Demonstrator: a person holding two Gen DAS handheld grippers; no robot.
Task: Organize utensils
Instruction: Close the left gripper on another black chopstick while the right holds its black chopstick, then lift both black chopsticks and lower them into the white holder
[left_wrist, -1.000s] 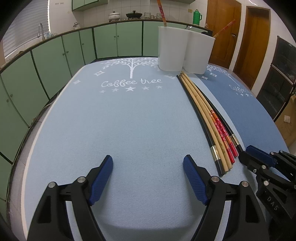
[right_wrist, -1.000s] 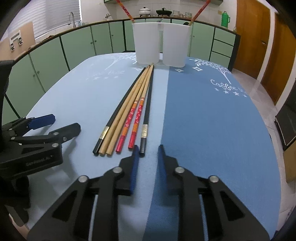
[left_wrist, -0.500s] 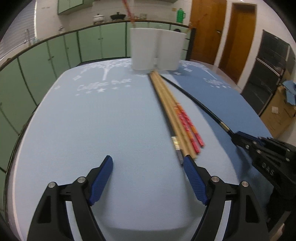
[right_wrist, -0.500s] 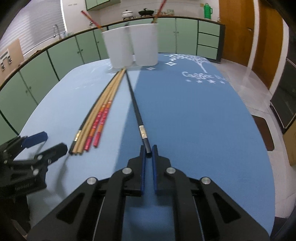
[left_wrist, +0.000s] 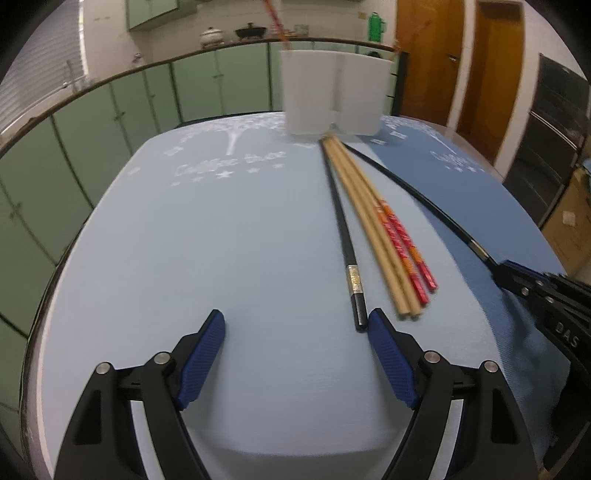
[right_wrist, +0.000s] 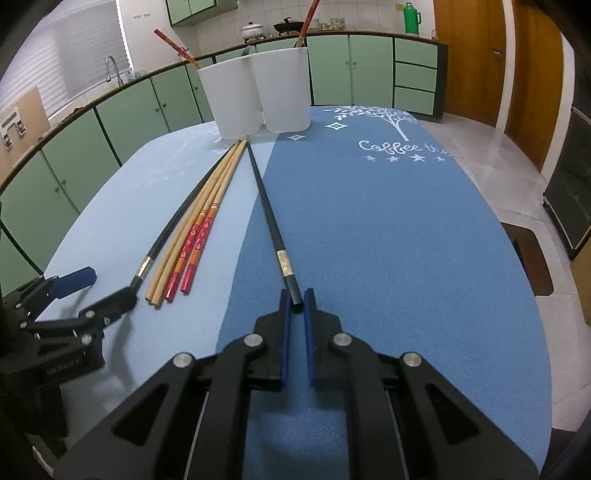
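Right gripper (right_wrist: 294, 297), black with blue pads, is clenched on the butt end of a long black chopstick with a silver band (right_wrist: 269, 218); the stick runs from between the jaws across the seam of the pale-blue and dark-blue mats toward the white twin-cup plastic holder (right_wrist: 255, 98) at the far end of the counter (right_wrist: 406, 229). Whether its tip rests on the mat or is lifted, I cannot tell. Left gripper (left_wrist: 295, 325) is released, jaws spread wide, low over the pale-blue mat (left_wrist: 203, 240). Its right pad (left_wrist: 391, 362) sits just beside the butt of a second black, silver-banded chopstick (left_wrist: 343, 236). Next to that stick lie two plain tan wooden chopsticks (left_wrist: 369, 221) and two red-and-orange patterned chopsticks (left_wrist: 402, 240), all side by side, tips pointing at the holder. Two red chopsticks (right_wrist: 173, 44) stand in the holder's cups, one per cup. Green cabinets (right_wrist: 147, 110) line the background.
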